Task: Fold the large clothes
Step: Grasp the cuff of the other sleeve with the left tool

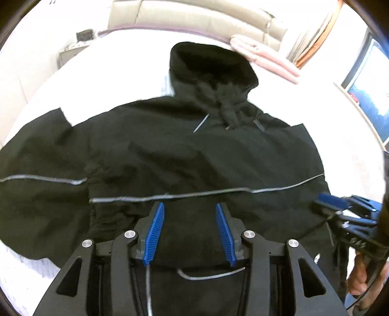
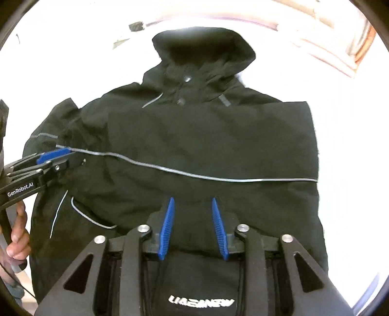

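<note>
A large black hooded jacket (image 1: pixel 184 150) with a grey reflective stripe lies spread front-up on a white bed, hood pointing away; it also fills the right wrist view (image 2: pixel 206 145). My left gripper (image 1: pixel 189 206) is open and empty, hovering over the jacket's lower body. It shows at the left edge of the right wrist view (image 2: pixel 58 155). My right gripper (image 2: pixel 192 201) is open and empty, over the lower body near the hem. It shows at the right edge of the left wrist view (image 1: pixel 333 201). The jacket's right side looks folded inward with a straight edge (image 2: pixel 313 145).
The white bed sheet (image 1: pixel 109 80) surrounds the jacket. A folded pink cloth (image 1: pixel 265 58) lies beyond the hood. A beige padded headboard (image 1: pixel 189 17) runs along the back. A small bedside table (image 1: pixel 73 48) stands at the far left, a window (image 1: pixel 372 92) at right.
</note>
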`<state>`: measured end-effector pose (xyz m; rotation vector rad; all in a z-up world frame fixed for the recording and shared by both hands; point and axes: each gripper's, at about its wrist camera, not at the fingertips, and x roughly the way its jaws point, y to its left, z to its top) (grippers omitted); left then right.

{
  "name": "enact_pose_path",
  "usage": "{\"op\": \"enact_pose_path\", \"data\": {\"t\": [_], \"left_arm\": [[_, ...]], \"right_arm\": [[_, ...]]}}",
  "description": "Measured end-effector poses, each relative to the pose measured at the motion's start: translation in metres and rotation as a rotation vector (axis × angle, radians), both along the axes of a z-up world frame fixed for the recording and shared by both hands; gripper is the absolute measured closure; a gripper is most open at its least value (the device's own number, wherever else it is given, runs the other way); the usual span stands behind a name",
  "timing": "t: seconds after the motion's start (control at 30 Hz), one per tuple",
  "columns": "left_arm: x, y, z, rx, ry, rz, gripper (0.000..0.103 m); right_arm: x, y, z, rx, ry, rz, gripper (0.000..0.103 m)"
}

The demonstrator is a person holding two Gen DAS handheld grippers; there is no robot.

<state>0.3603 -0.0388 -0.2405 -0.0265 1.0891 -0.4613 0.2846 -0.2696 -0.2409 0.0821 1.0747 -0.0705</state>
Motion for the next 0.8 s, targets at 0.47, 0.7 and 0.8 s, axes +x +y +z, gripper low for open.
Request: {"op": "enact_pose_path", "data": {"t": [0.47, 0.7, 0.8], "left_arm": [[-0.024, 0.106, 0.001, -0.085, -0.018, 0.166, 0.059], [-0.025, 0.302, 0.004, -0.147, -0.033, 0.615, 0.046], [-0.016, 0.367, -0.012, -0.213, 0.009, 0.775, 0.045]], "right_arm": [[0.011, -0.022, -0.054, 0.005, 0.168, -0.076, 0.052], [0.004, -0.023, -0.055, 0.006, 0.156, -0.090, 0.051], [0.009, -0.024, -0.055, -0.004, 0.165, -0.088, 0.051]]}}
